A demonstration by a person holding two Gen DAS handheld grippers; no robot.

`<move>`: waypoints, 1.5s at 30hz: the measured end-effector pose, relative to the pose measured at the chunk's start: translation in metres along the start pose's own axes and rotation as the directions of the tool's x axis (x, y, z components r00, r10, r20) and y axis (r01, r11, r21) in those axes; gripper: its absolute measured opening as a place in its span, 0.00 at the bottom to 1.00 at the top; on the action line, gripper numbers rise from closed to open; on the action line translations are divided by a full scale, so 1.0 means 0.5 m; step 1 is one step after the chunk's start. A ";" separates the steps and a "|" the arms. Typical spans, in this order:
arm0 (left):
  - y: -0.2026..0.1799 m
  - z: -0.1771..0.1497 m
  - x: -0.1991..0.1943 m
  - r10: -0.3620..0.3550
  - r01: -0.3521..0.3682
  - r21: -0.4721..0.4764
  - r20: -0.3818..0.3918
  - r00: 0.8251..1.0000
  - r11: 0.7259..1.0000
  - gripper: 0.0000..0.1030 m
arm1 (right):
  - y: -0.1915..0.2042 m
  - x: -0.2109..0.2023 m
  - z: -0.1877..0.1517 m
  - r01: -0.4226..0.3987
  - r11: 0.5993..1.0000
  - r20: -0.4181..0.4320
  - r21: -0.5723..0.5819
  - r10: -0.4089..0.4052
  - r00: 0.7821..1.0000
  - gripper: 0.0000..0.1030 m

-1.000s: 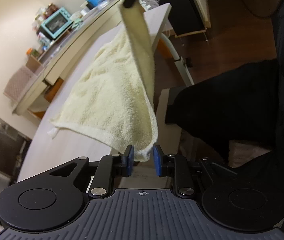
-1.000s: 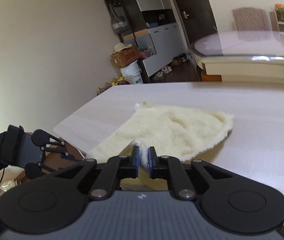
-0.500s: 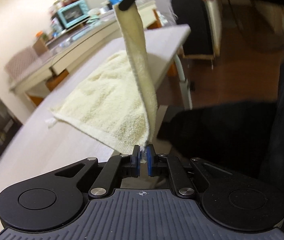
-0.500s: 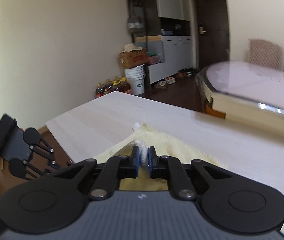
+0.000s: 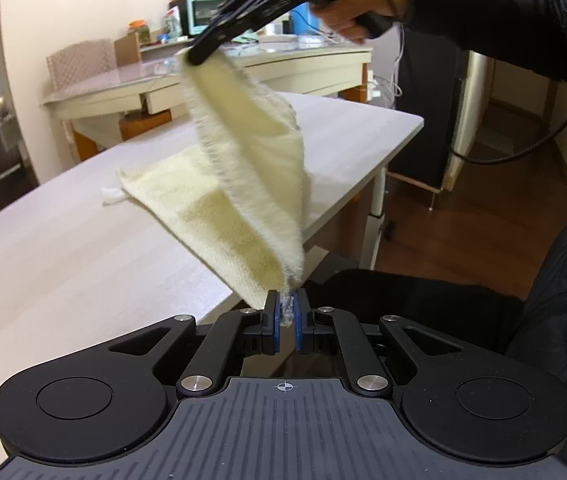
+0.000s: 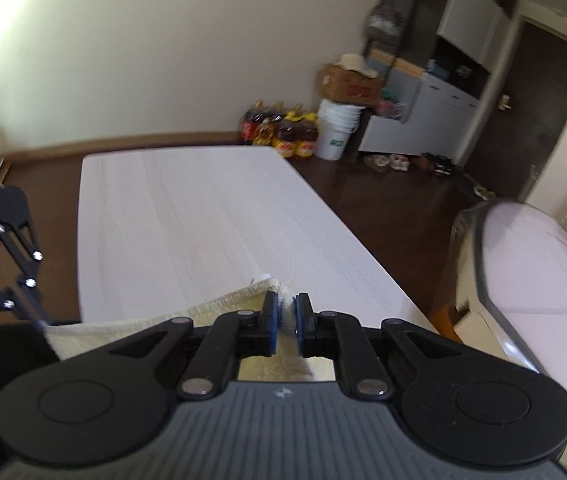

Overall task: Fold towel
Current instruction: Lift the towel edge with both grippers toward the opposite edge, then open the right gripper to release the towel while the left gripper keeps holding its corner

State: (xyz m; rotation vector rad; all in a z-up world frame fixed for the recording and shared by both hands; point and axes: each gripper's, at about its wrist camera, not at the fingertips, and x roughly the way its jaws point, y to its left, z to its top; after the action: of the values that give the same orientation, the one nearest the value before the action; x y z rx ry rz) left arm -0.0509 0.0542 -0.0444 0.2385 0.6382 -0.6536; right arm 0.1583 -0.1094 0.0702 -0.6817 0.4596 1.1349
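A pale yellow towel (image 5: 243, 184) hangs between both grippers above the light wooden table (image 5: 63, 264); its far edge still lies on the tabletop. My left gripper (image 5: 286, 312) is shut on the near corner at the table's edge. My right gripper (image 5: 199, 56) is shut on another corner and holds it high over the table. In the right wrist view the right gripper (image 6: 286, 312) pinches the towel (image 6: 211, 312), and the left gripper (image 6: 39, 320) shows at the lower left holding its corner.
A second table (image 5: 203, 84) with a glass top stands behind, with a teal toaster oven (image 5: 207, 8) and jars. Bottles (image 6: 279, 132), a white bucket (image 6: 339, 128) and a cardboard box (image 6: 347, 84) stand by the far wall. A dark chair (image 5: 423, 304) sits below the table's edge.
Both grippers have raised their towel corners; the right one has lifted high over the table. More of the towel has come off the tabletop. The left gripper closed on its corner.
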 end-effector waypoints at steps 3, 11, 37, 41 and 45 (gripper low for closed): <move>0.005 -0.004 0.001 -0.010 0.010 -0.027 0.012 1.000 1.000 0.07 | -0.001 0.058 0.008 -0.019 0.999 -0.030 -0.037 0.018 0.999 0.10; 0.023 -0.011 0.005 -0.022 0.024 -0.079 0.029 0.999 0.997 0.07 | 0.012 0.171 0.015 -0.061 0.991 -0.089 -0.117 0.050 0.995 0.10; 0.033 -0.009 0.020 -0.011 0.014 -0.137 0.021 1.000 0.991 0.07 | -0.157 -0.001 -0.159 0.029 0.871 0.001 0.491 -0.035 0.999 0.50; 0.032 -0.007 0.020 0.002 0.000 -0.140 0.014 1.000 0.990 0.07 | -0.165 -0.072 -0.263 0.184 0.773 -0.112 0.608 -0.146 0.983 0.50; 0.029 -0.007 0.022 0.007 -0.007 -0.143 0.000 1.000 0.990 0.07 | -0.146 -0.098 -0.320 0.278 0.733 -0.158 0.622 -0.230 0.960 0.49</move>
State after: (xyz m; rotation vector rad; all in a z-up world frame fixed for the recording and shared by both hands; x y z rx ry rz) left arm -0.0367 0.0617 -0.0538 0.1066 0.6802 -0.5981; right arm 0.2091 -0.2732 0.0068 -0.1660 0.7461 0.6220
